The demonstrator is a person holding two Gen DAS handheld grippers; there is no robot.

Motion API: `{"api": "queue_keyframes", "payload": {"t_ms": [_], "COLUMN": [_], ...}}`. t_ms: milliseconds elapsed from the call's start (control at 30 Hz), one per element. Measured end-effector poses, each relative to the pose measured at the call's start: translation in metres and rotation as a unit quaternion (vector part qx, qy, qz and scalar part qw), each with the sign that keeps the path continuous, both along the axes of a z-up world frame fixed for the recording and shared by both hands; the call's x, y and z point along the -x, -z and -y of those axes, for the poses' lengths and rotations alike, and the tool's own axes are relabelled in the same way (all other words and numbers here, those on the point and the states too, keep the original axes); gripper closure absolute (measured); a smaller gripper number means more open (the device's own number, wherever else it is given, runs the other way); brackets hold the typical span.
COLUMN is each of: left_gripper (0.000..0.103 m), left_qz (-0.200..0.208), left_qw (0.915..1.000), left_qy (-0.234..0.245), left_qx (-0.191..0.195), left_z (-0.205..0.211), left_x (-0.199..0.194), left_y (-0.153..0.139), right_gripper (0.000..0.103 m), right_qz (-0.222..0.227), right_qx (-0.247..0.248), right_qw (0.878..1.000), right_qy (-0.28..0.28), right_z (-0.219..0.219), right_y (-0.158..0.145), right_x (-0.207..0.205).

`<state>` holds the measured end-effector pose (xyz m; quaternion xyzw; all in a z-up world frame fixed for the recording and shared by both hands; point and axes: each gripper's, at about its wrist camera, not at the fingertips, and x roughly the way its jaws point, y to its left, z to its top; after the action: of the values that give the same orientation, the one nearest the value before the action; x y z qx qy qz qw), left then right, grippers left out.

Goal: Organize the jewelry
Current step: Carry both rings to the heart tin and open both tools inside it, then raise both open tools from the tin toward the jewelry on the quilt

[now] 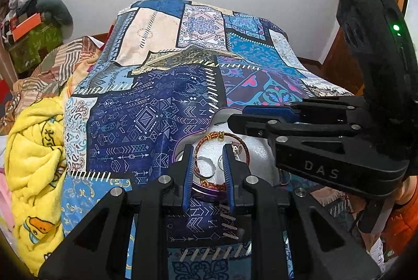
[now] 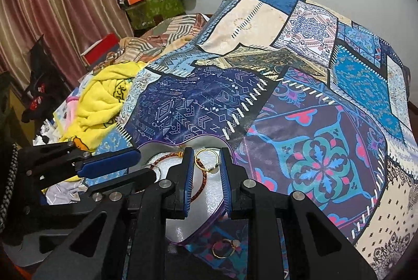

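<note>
the white tray (image 1: 257,149) with a purple rim lies on the patchwork blanket (image 1: 146,107), and the jewelry rests in it. in the left wrist view the left gripper (image 1: 208,173) hangs just over the near part of the tray; its blue pads (image 1: 188,175) stand a little apart and nothing is pressed between them. a silver ring (image 1: 203,166) shows in the gap, toward the pad at 9 o'clock, and whether it touches this pad cannot be told. the braided red bracelet (image 1: 222,135) curves at 12 o'clock from the fingertips. the right gripper (image 1: 236,118) comes in from 3 o'clock, above the far edge of the tray.

in the right wrist view the right gripper (image 2: 207,173) also has its jaws slightly apart, gripping nothing. a gold hoop (image 2: 206,158) lies in the gap near the tips. one gold ring with a pale stone (image 2: 226,247) lies outside the tray on the blanket, at 6 o'clock.
</note>
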<state>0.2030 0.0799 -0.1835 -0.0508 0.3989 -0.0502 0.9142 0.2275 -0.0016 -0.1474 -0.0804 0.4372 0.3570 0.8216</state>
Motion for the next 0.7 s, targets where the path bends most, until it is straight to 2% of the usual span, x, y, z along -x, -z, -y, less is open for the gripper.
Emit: {"api": "queue_keyframes", "payload": {"t_ms": [67, 200, 400, 700], "left_gripper": [0.083, 0.082, 0.082, 0.079], "left_qz": [0.001, 0.000, 0.003, 0.022], "left_qw": [1.0000, 1.0000, 0.9999, 0.9996], "left_qy": [-0.001, -0.006, -0.016, -0.019], "left_qx": [0.000, 0.001, 0.002, -0.007], "left_z": [0.000, -0.001, -0.004, 0.004], "left_x": [0.001, 0.002, 0.008, 0.025], "left_y": [-0.001, -0.004, -0.013, -0.041], "right_gripper": [0.084, 0.076, 0.076, 0.076], "right_qz": [-0.005, -0.001, 0.010, 0.039], "right_qx": [0.000, -0.003, -0.013, -0.023], "right_qw": [1.000, 1.000, 1.000, 0.998], "right_qy": [0.002, 0.008, 0.015, 0.039], "right_z": [0.002, 0.007, 0.018, 0.051], "right_y": [-0.001, -0.006, -0.019, -0.048], "right_x": [-0.001, 0.001, 0.009, 0.028]}}
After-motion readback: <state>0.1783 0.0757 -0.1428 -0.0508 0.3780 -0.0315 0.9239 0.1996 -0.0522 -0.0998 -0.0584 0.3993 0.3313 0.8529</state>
